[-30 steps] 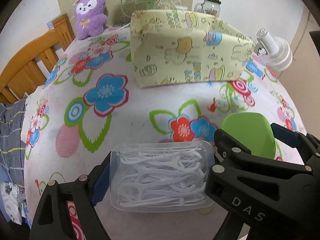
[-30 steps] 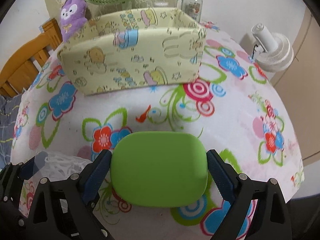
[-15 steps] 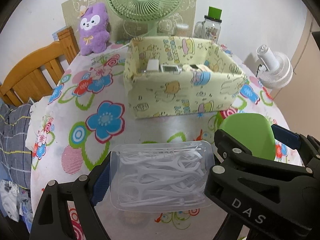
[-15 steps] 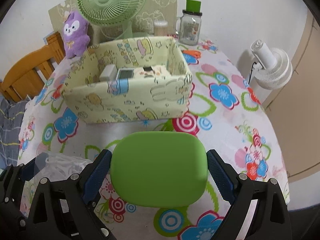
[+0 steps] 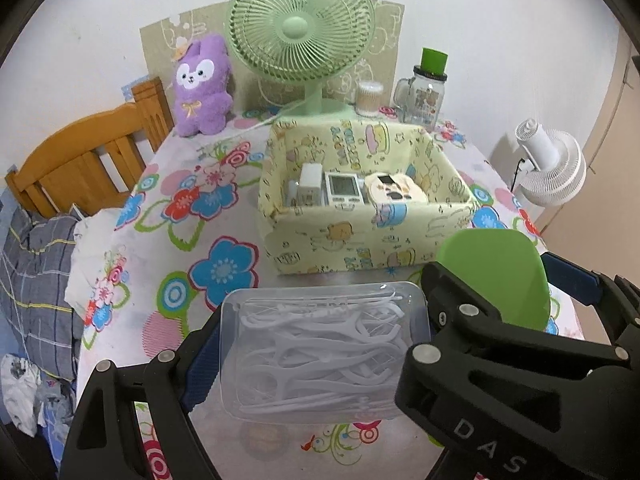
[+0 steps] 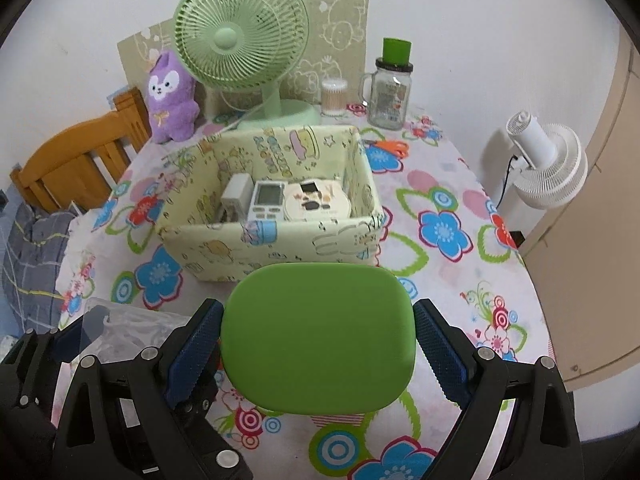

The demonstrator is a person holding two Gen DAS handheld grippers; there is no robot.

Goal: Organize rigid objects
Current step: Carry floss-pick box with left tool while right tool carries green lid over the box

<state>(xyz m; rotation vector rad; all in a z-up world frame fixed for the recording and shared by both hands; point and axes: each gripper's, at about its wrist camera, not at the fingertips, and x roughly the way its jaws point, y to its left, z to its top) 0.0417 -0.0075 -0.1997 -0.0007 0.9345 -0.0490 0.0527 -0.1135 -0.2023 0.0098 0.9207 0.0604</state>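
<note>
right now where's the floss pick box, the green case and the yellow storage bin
floss pick box [image 5: 324,352], left wrist view, middle of its clear lid
green case [image 6: 318,338], right wrist view, centre of its top face
yellow storage bin [image 6: 280,250], right wrist view, on its near outer wall

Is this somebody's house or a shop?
Most likely a home, perhaps a bedroom corner. A purple plush toy sits beside a green desk fan on a table with a flowery tablecloth, and a wooden bed frame or chair with a checked blanket stands next to it.
</note>
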